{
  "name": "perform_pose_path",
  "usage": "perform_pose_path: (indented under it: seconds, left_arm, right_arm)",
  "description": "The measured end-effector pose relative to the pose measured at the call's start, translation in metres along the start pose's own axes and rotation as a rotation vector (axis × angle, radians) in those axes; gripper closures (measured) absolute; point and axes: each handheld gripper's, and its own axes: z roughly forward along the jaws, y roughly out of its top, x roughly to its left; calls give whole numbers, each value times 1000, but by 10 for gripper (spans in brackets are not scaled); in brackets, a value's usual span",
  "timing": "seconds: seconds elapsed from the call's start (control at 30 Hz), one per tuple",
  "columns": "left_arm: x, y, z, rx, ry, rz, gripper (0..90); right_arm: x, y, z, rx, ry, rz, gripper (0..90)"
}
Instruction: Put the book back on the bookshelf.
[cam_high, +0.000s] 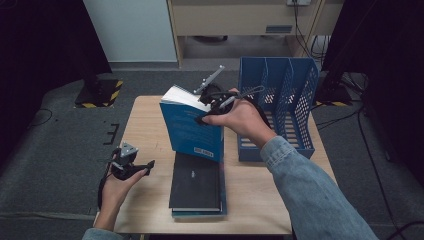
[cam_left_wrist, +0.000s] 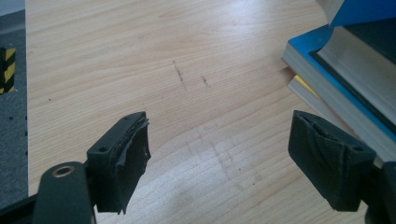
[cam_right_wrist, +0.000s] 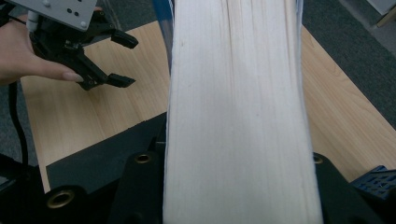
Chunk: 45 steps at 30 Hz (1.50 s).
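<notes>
Lower left of high view: left gripper (cam_high: 134, 167) in hand, low over bare wooden surface (cam_high: 145, 130), jaws spread wide, nothing between them. Same in left gripper view: both black pads apart over empty wood (cam_left_wrist: 187, 93), stack edge at right of frame.

Bottom centre of high view: stack of flat books, black book (cam_high: 196, 182) on top, blue one under it, lying on the surface.

Centre of high view: blue book (cam_high: 192, 127) lifted and tilted, lower edge just above the stack, page edges facing up and back. Right gripper (cam_high: 212, 102) clamped on its upper right part, hand wrapped around. In right gripper view: pale page block (cam_right_wrist: 236, 116) running up mid-frame, both jaws pressed to its sides.

Upper right of high view: blue file rack (cam_high: 277, 100) standing on the surface, just beside the held book, compartments open to the front.
</notes>
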Motion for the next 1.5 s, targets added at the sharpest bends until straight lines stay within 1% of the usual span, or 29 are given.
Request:
perform_pose_path:
  seconds: [0.07,0.1,0.17,0.27,0.4,0.47,0.53,0.57,0.6,0.67,0.73,0.87,0.97,1.03,1.07,1.13,1.17,1.2,1.23,1.3,1.33,1.43,1.5]
  left_arm:
    - [0,-1,3,17,9,11,175]
    - [1,-1,4,26,12,14,172]
    - [3,-2,6,37,8,8,170]
    - [4,-3,6,36,-24,-16,170]
    - [4,-4,7,45,-25,-9,170]
    - [5,-5,7,45,-16,-6,170]
    - [7,-7,6,50,12,-20,158]
    - [9,-7,7,43,13,-44,145]
    - [11,-6,7,36,12,-54,144]
    - [12,-5,7,27,8,-71,143]
    - [10,-5,9,37,3,-61,143]
    - [5,-5,11,53,-1,-30,142]
    - [4,-4,13,50,-4,-28,105]
    - [3,-5,15,55,-17,-25,77]
    - [4,-6,15,57,-31,-32,71]
    - [6,-7,15,48,-79,-67,70]
    - [7,-8,15,43,-78,-68,70]
    - [8,-8,14,44,-62,-58,70]
    - [9,-8,14,46,-51,-57,70]
    - [11,-9,14,51,-43,-69,64]
    - [12,-10,15,63,-30,-76,61]
    - [14,-13,16,80,-19,-71,64]
    - [15,-14,15,84,-14,-76,64]
  right_arm:
    - [1,1,0,-4,-5,8,600]
    - [1,1,0,-3,-7,21,600]
    - [0,2,1,-4,-11,38,602]
    - [-2,5,0,6,-5,76,603]
    - [-5,10,0,27,-4,113,604]
    - [-7,12,-1,35,-5,132,604]
    - [-10,13,-2,38,-3,149,604]
    - [-11,13,-3,39,-3,156,603]
    - [-11,14,-4,40,-6,170,604]
    - [-11,14,-6,38,-12,170,604]
    - [-10,14,-11,30,-17,161,604]
    - [-10,13,-27,3,-16,173,603]
    - [-10,8,-41,-32,-25,177,603]
    - [-11,5,-48,-40,-33,187,603]
    - [-12,3,-50,-41,-36,195,604]
    - [-13,-1,-56,-37,-45,204,604]
    - [-14,-2,-58,-37,-49,209,603]
    - [-14,-6,-62,-37,-54,212,603]
    - [-15,-9,-66,-37,-59,222,603]
    - [-18,-16,-74,-41,-58,242,603]
    - [-20,-20,-78,-41,-64,254,603]
    - [-22,-27,-91,-41,-86,271,603]
    - [-24,-33,-100,-46,-100,281,602]
